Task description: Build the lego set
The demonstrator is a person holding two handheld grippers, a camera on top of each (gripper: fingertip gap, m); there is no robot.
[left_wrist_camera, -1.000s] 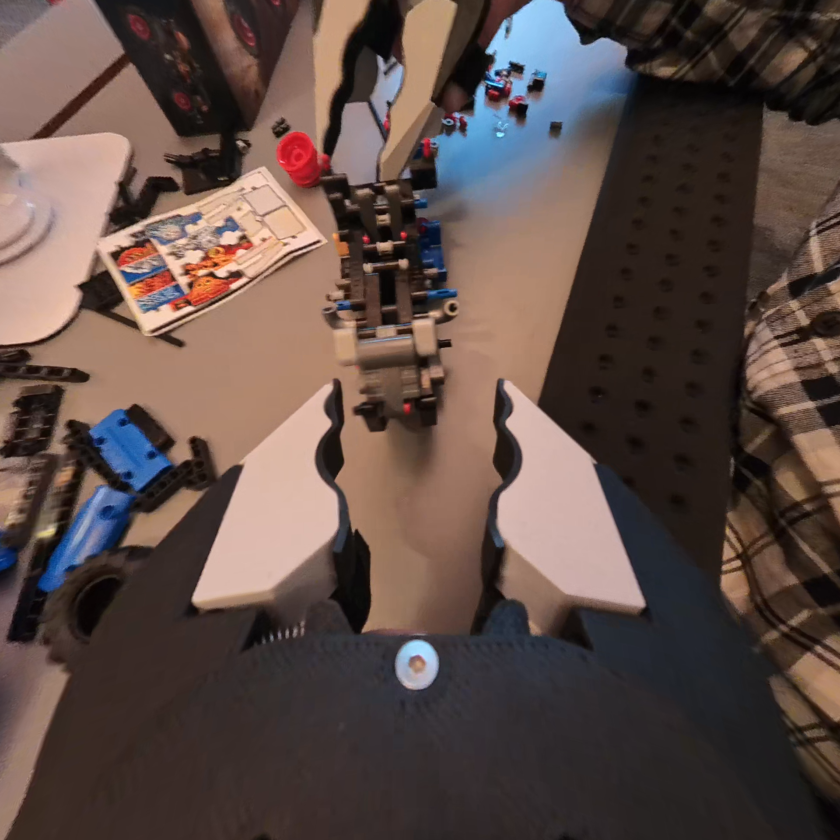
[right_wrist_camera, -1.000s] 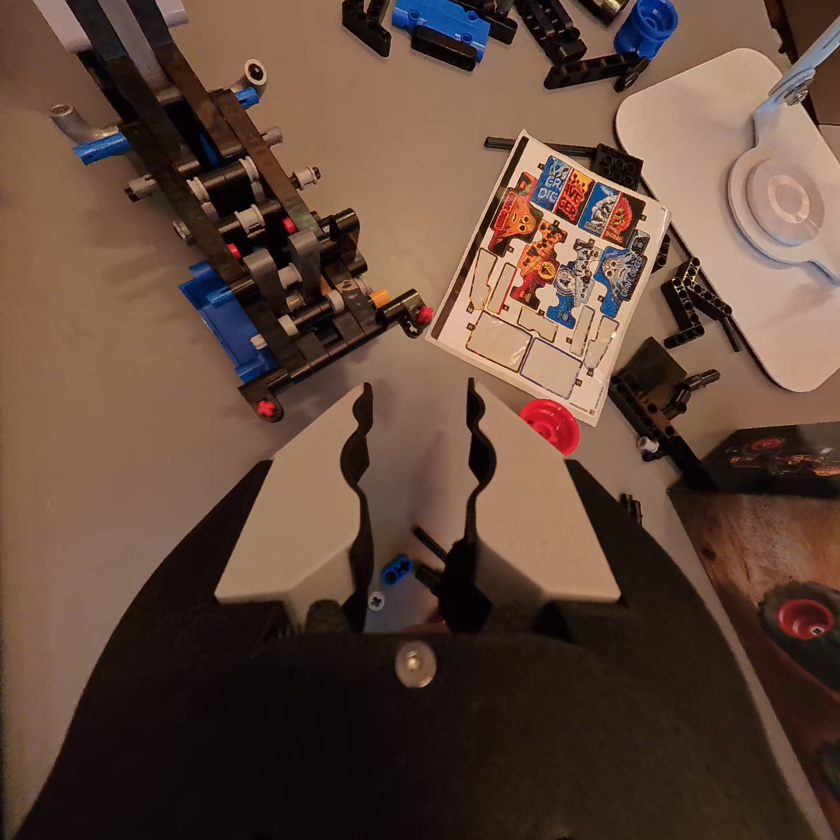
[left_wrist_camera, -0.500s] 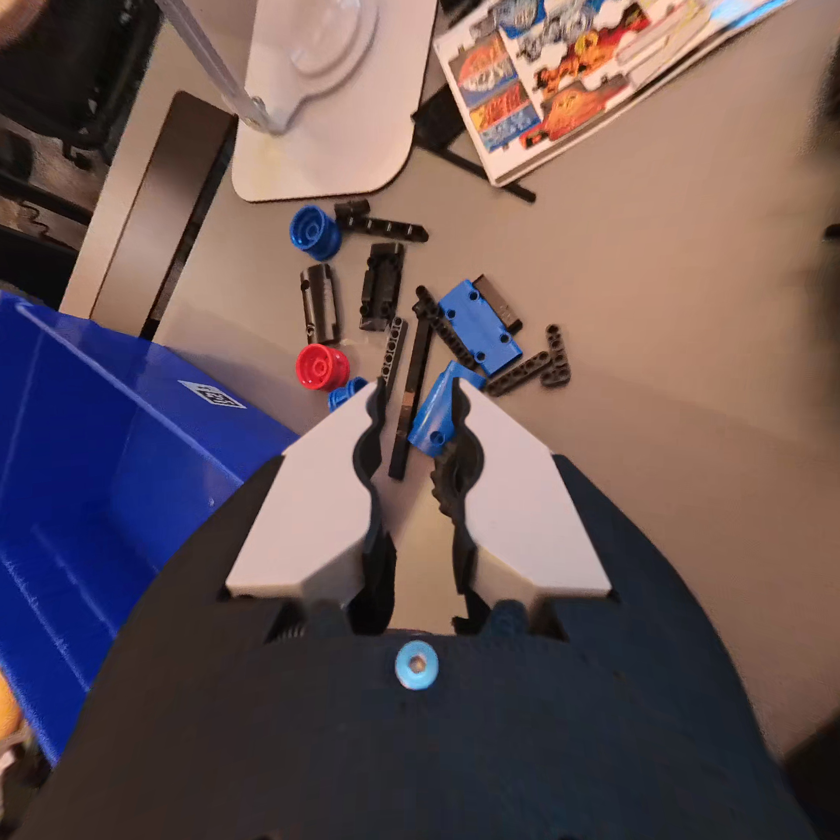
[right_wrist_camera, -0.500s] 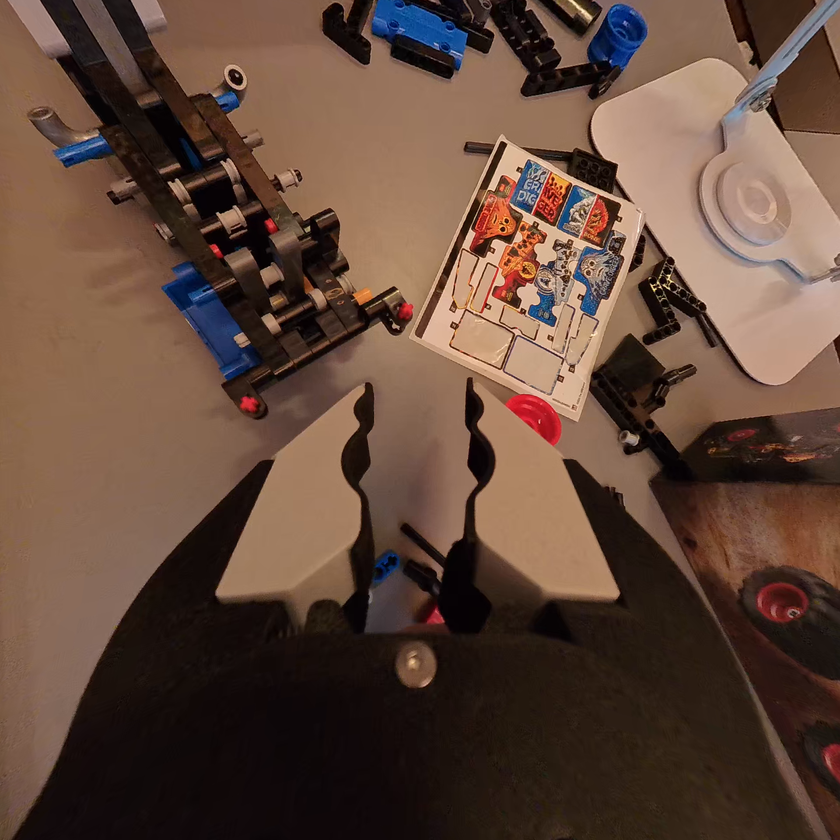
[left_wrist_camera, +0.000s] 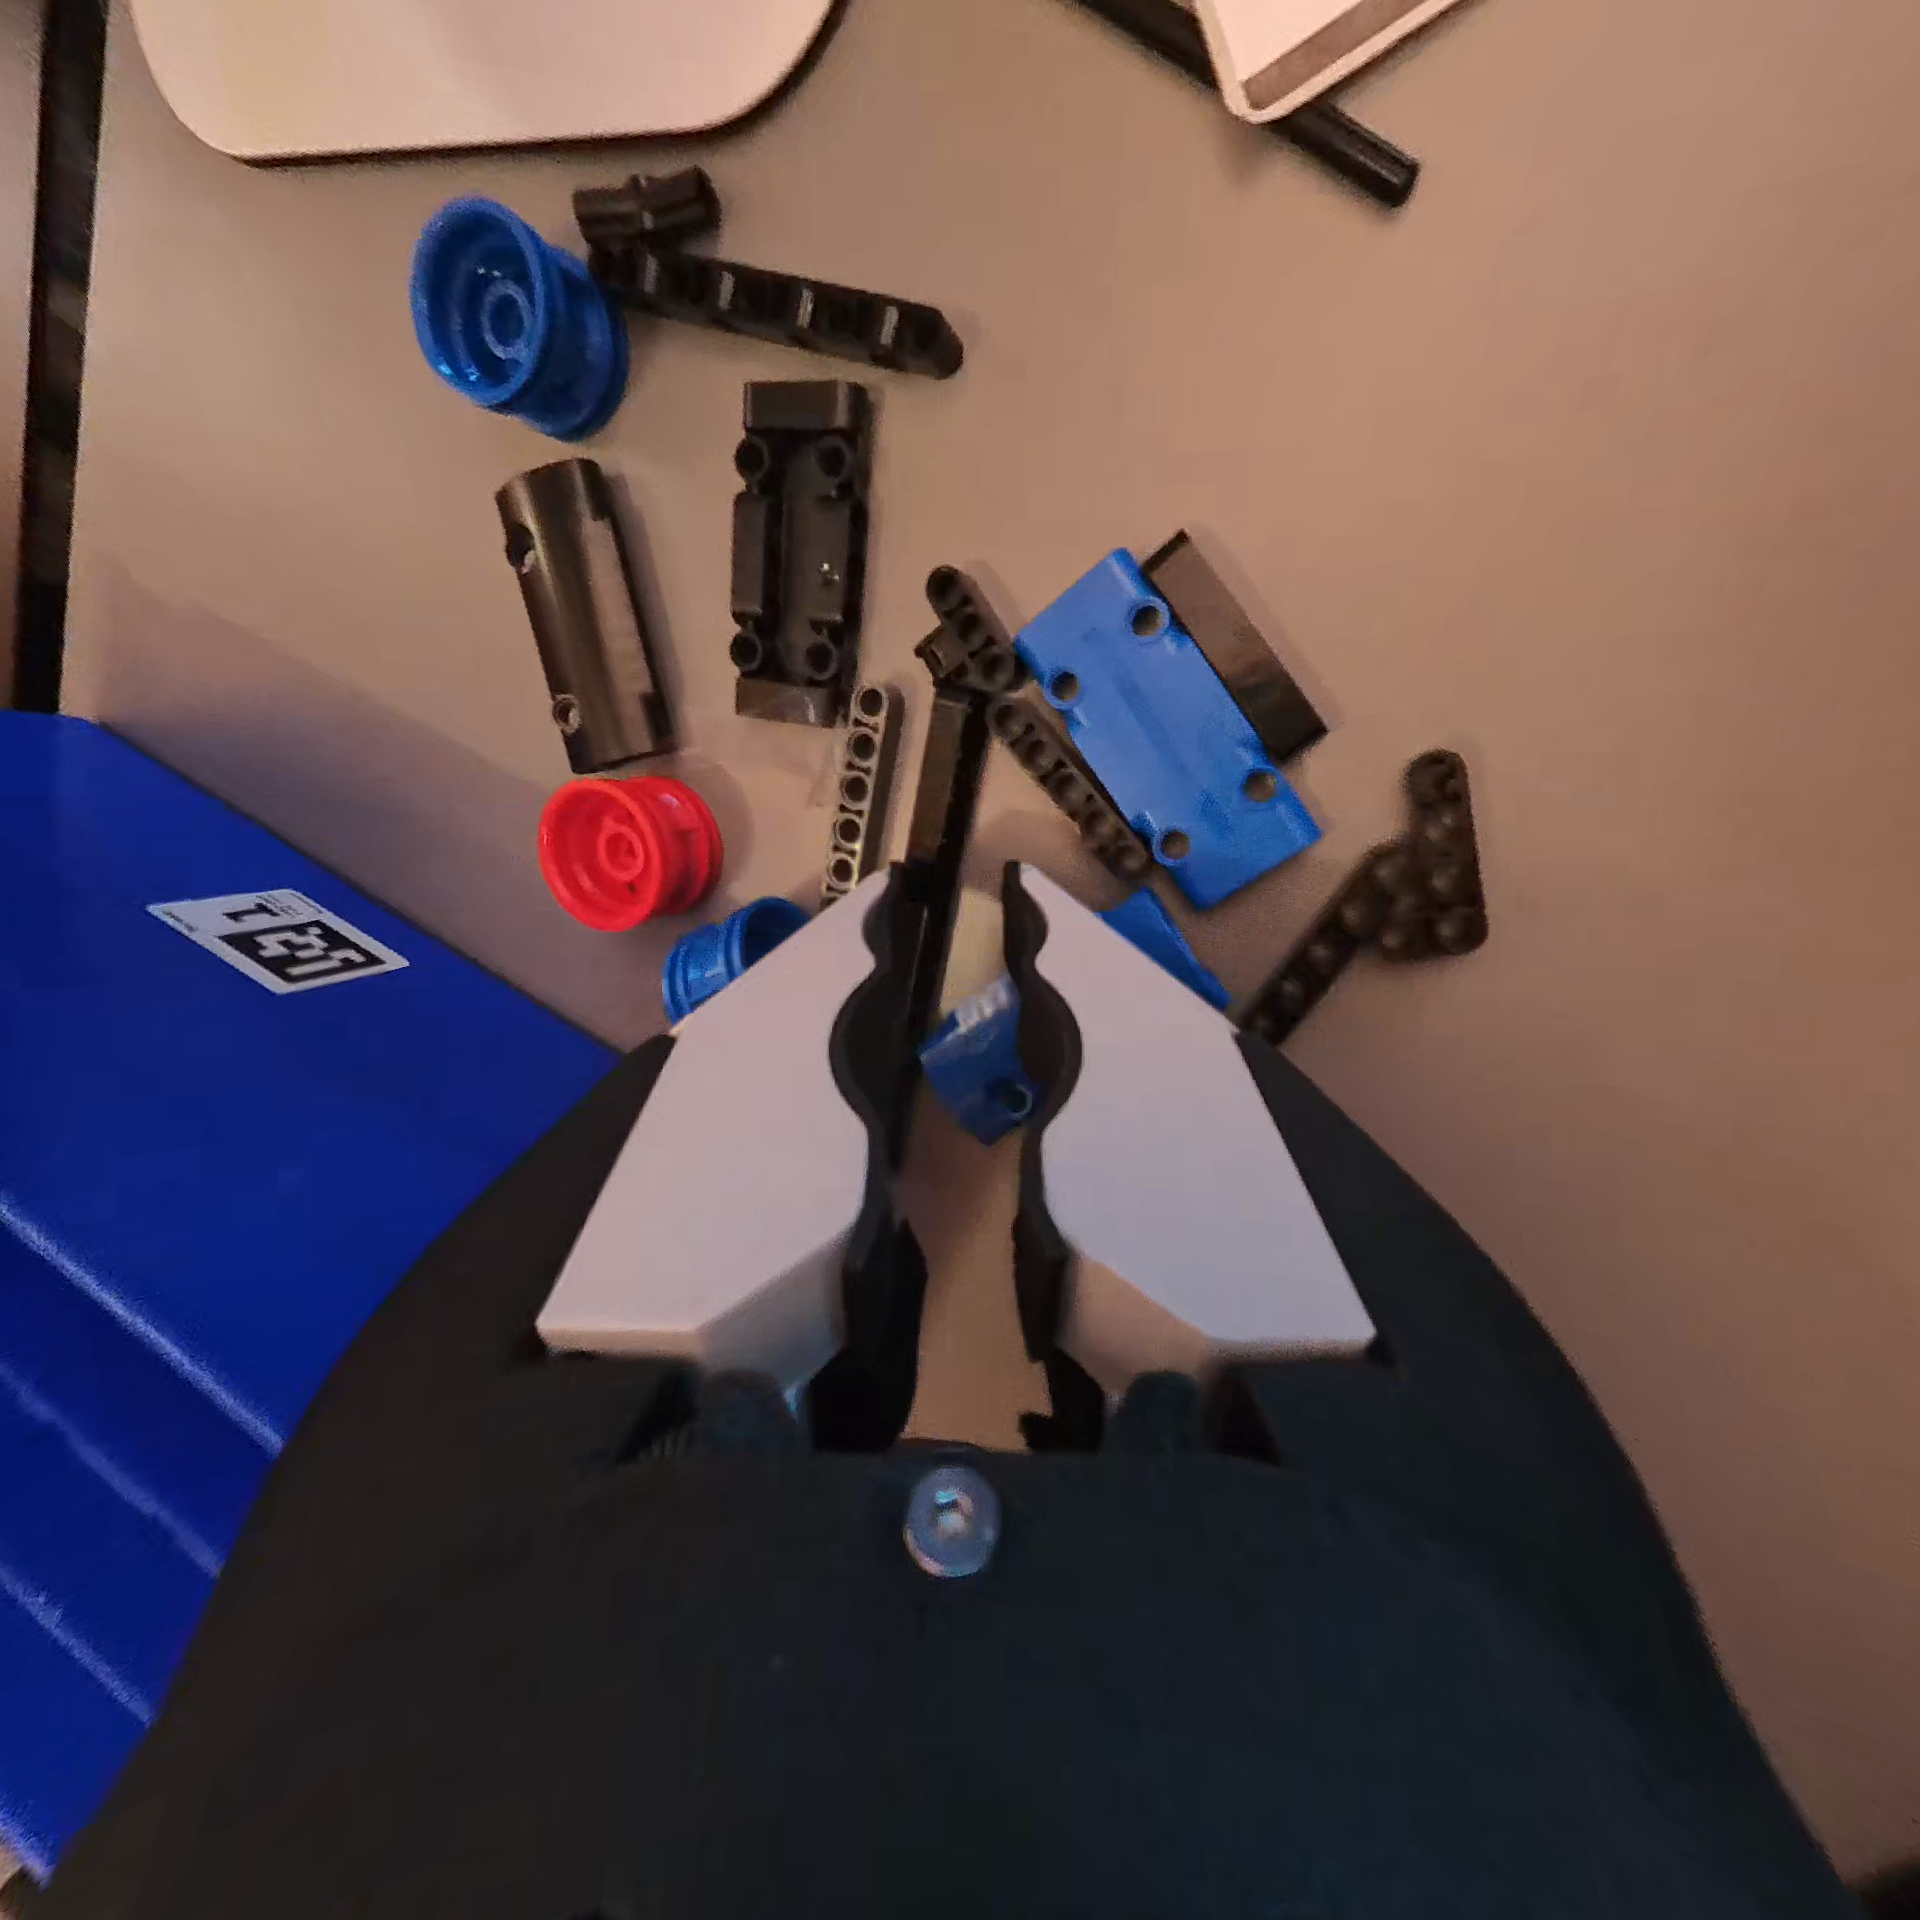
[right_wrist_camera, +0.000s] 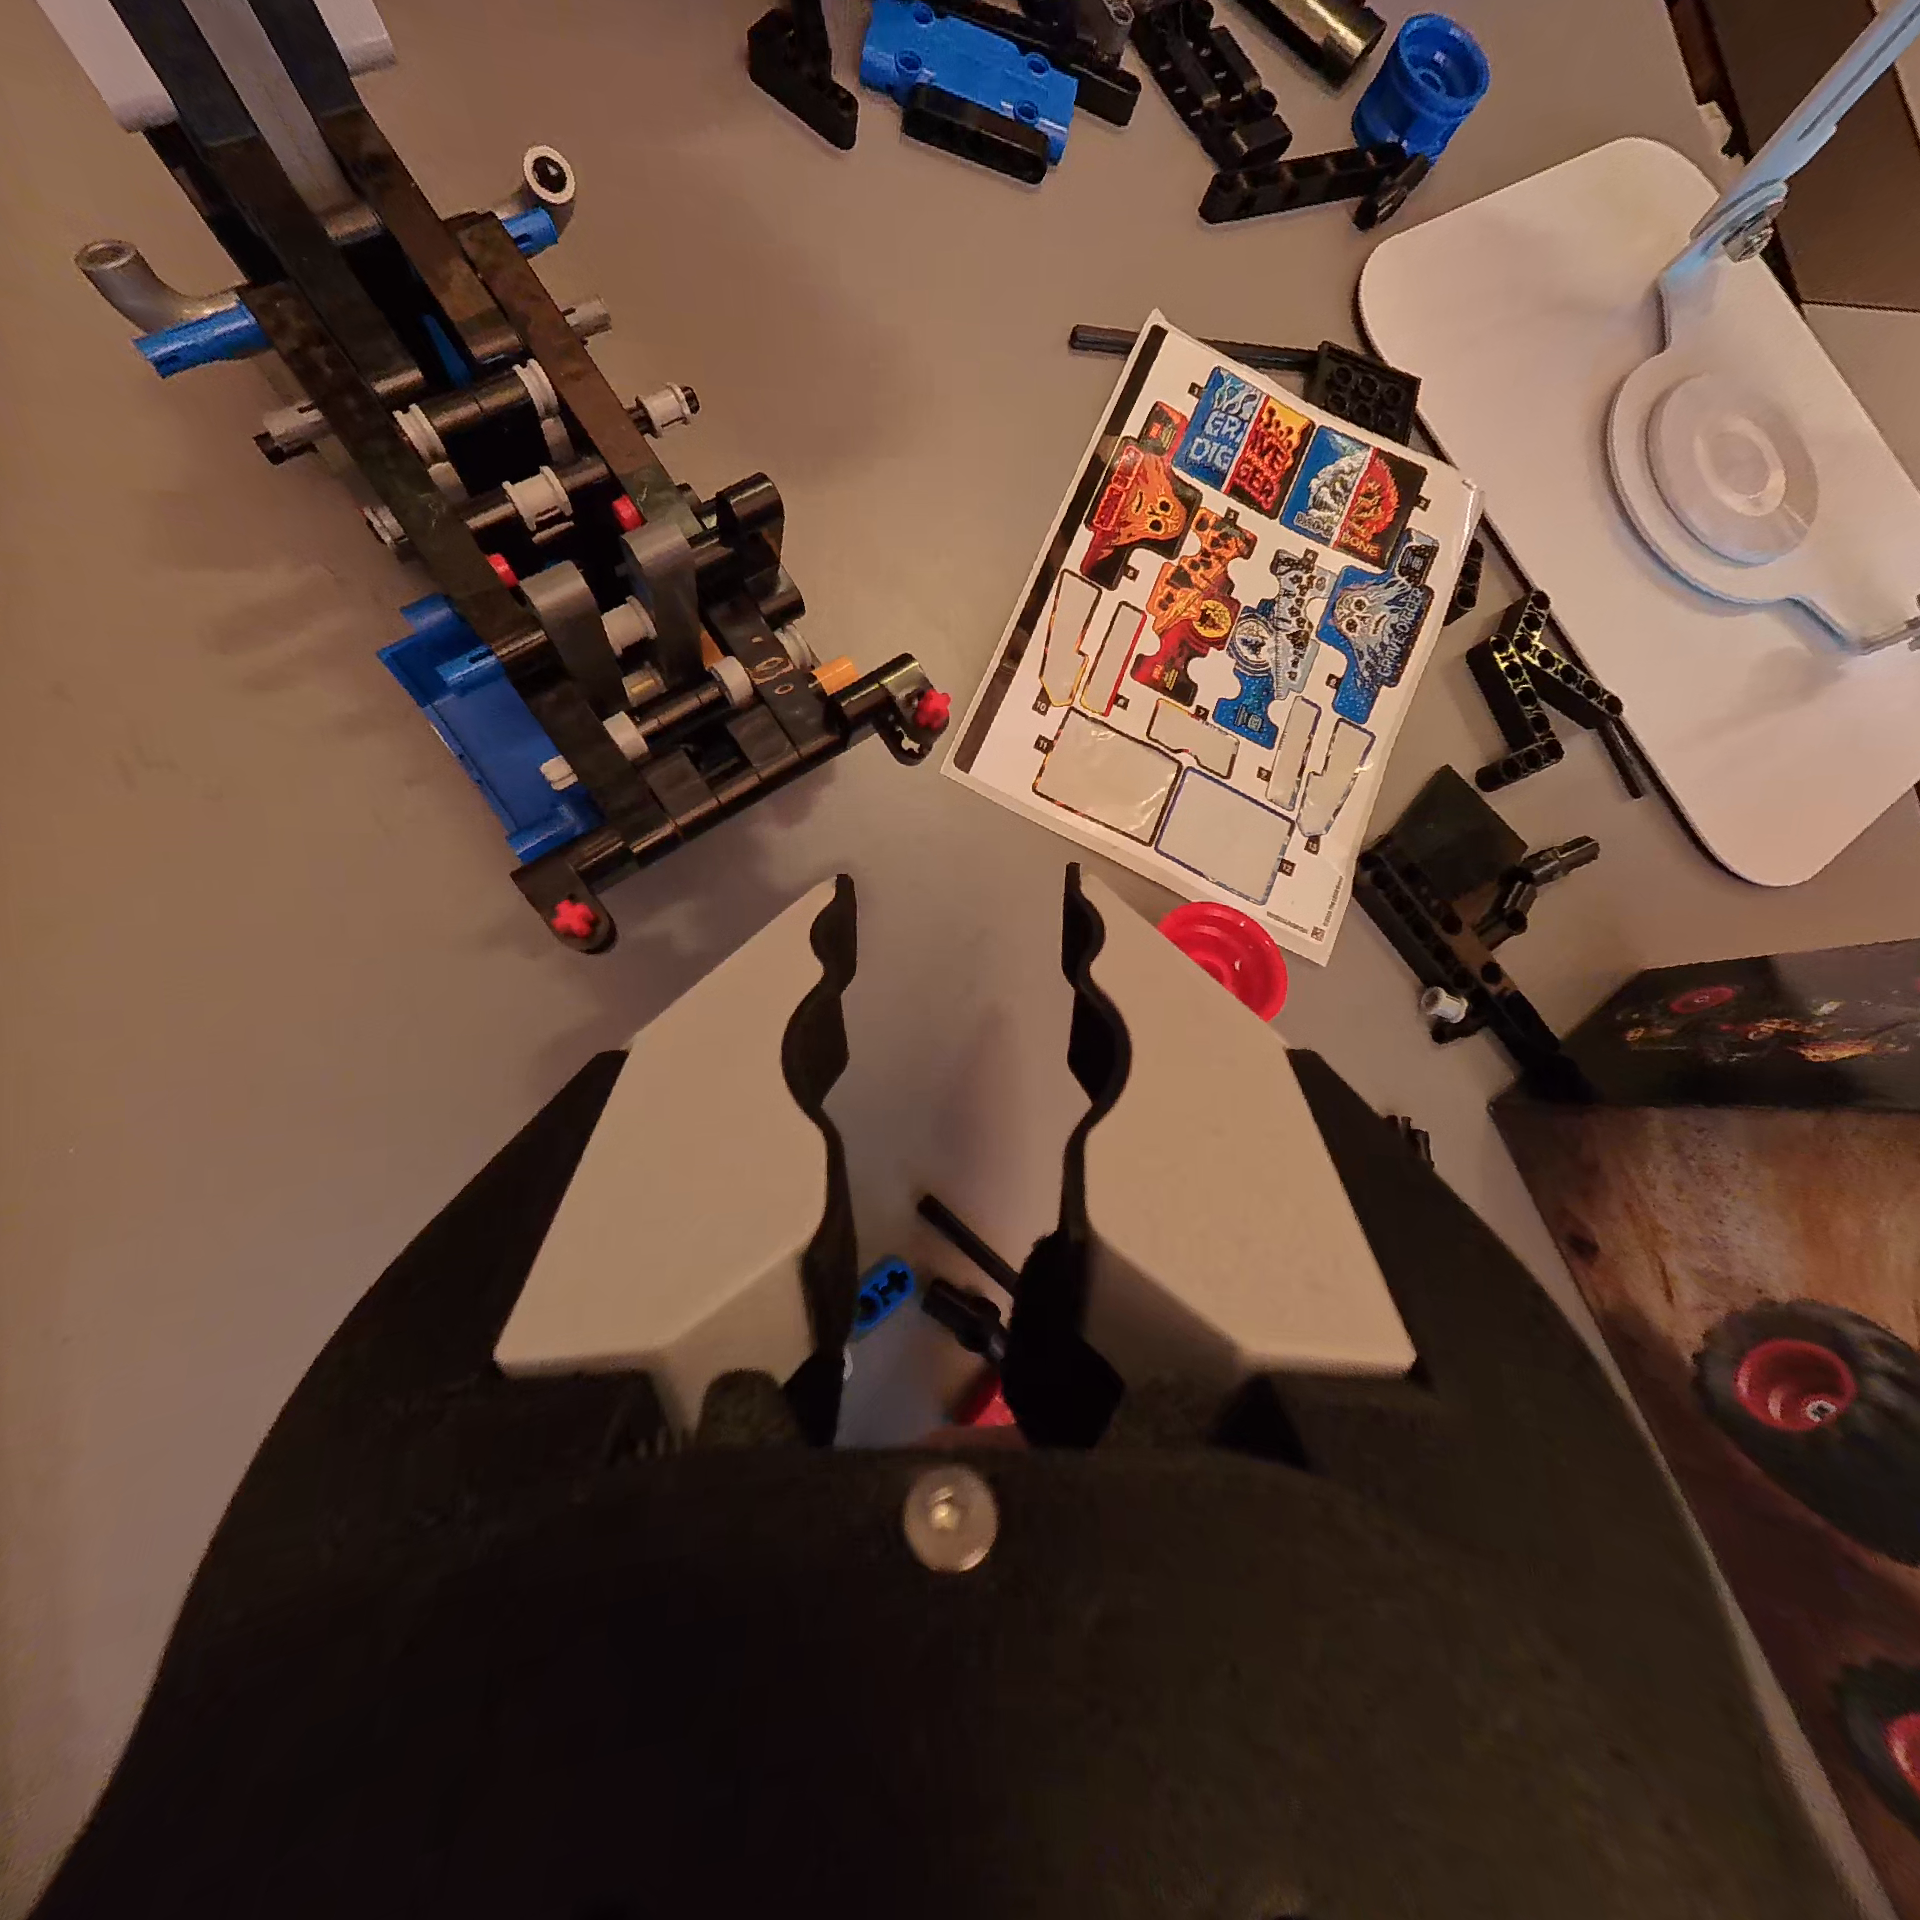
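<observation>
Left gripper [left_wrist_camera: 951, 904] now lower over loose parts, jaws narrow, perhaps around black beam [left_wrist_camera: 940, 800]; right gripper [right_wrist_camera: 958, 904] half-open, empty.

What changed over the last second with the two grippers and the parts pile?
The left gripper swung away from the half-built black-and-blue chassis to the loose parts pile, narrowed, and closed in over the long thin black beam; nothing gripped. The right gripper barely shifted, open and empty. Chassis and sticker sheet unmoved.

A hobby-style worktable: grey tabletop [right_wrist_camera: 260, 1039], blue plastic storage bin [left_wrist_camera: 208, 1195], white flat stand base [right_wrist_camera: 1538, 343], printed cardboard toy box [right_wrist_camera: 1714, 1247].
</observation>
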